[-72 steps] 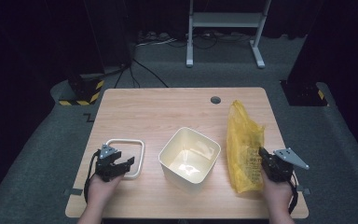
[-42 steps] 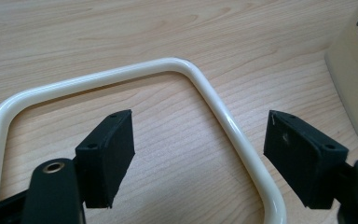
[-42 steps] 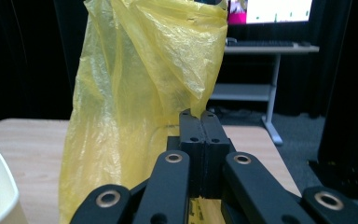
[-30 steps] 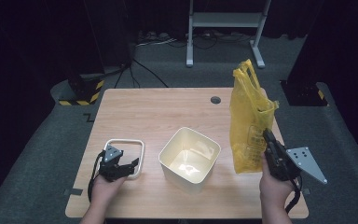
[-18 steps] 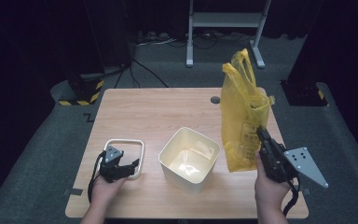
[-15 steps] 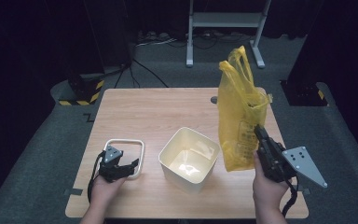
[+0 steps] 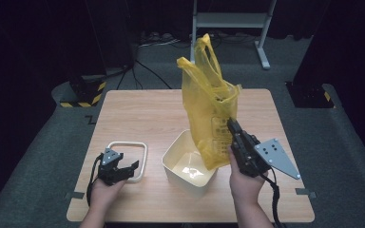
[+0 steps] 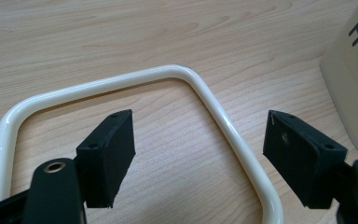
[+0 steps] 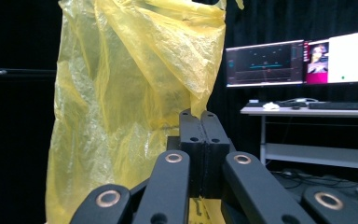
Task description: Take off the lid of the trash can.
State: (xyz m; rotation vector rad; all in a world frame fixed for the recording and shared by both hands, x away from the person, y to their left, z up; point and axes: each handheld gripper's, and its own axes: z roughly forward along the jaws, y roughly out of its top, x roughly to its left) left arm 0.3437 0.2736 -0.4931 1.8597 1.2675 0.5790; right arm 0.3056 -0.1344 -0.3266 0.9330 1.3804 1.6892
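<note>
Yellow plastic makes up the bag (image 7: 210,109), which the right tool (image 7: 230,124) holds upright in the air, its jaws pressed together on the thin film near the bag's lower edge. In the high view the bag hangs over the right half of the tabletop (image 7: 138,109), its bottom just above the far right corner of the cream tub (image 7: 188,163), and its two handles point up and away from the person. In the right gripper view the bag (image 9: 135,84) stands crumpled and see-through in front of the closed jaws, with a desk (image 9: 307,111) and lit monitors (image 9: 265,63) behind it to the right.

The left tool (image 7: 123,168) rests low on the tabletop near the front left, its jaws standing wide apart with nothing clamped between them. They straddle one side of a white frame (image 7: 128,159), a rounded square loop lying flat on the wood just left of the tub. In the left gripper view the frame (image 8: 205,95) curves between the two black pads, which do not touch it, and the tub's wall (image 8: 354,79) with dark lettering shows at the right edge.
</note>
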